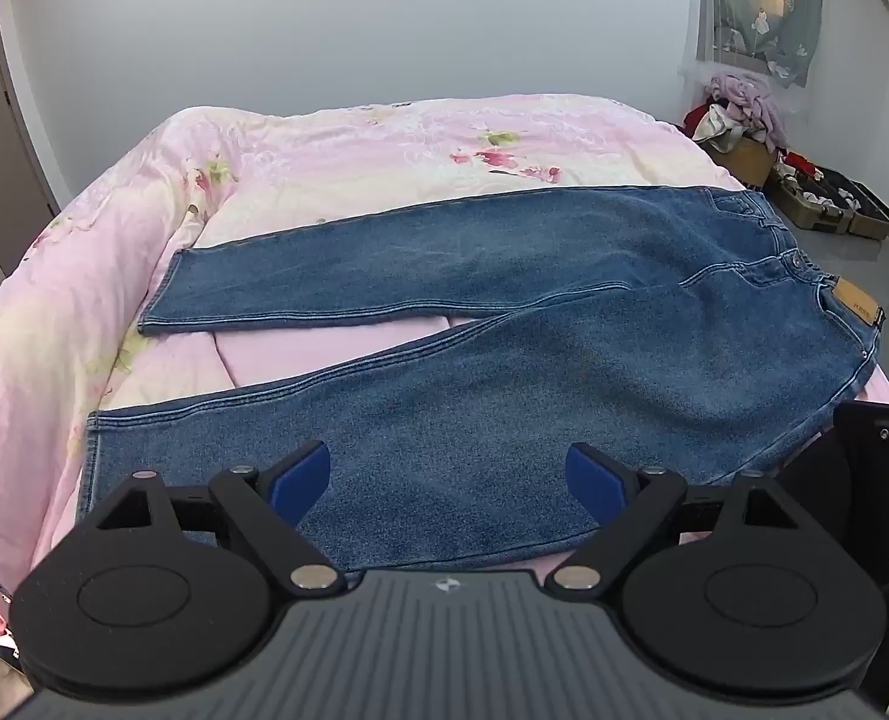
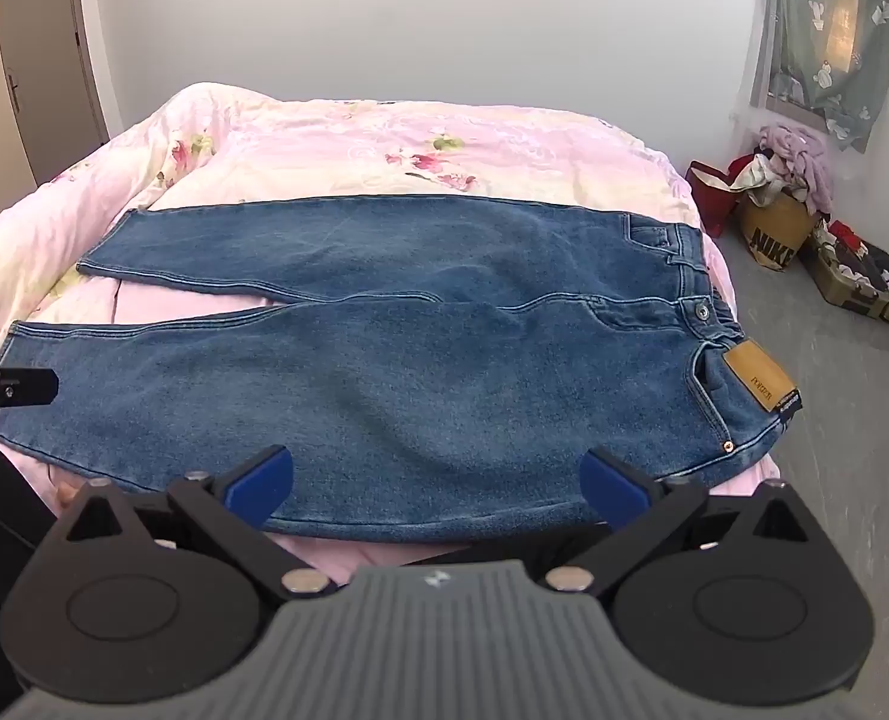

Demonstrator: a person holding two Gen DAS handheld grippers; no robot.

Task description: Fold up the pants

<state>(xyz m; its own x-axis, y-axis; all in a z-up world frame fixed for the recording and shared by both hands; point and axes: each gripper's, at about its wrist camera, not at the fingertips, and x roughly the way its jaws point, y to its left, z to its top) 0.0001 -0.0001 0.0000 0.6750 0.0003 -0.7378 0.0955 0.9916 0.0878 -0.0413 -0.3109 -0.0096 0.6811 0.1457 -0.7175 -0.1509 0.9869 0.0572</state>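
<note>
Blue pads tip my left hand-held gripper (image 1: 447,483), which hangs with jaws spread wide and nothing between them, over the near leg of the jeans (image 1: 504,324). My right hand-held gripper (image 2: 435,483) is likewise released and empty, poised above the near edge by the hip. The pants lie flat on the bed (image 1: 336,144), legs splayed apart toward the left and waistband (image 2: 693,294) to the right, near the bed's edge, by the look of it spread out for folding. No fold is made yet; I judge each tool sits ready to pinch the near leg and carry it over the far one.
</note>
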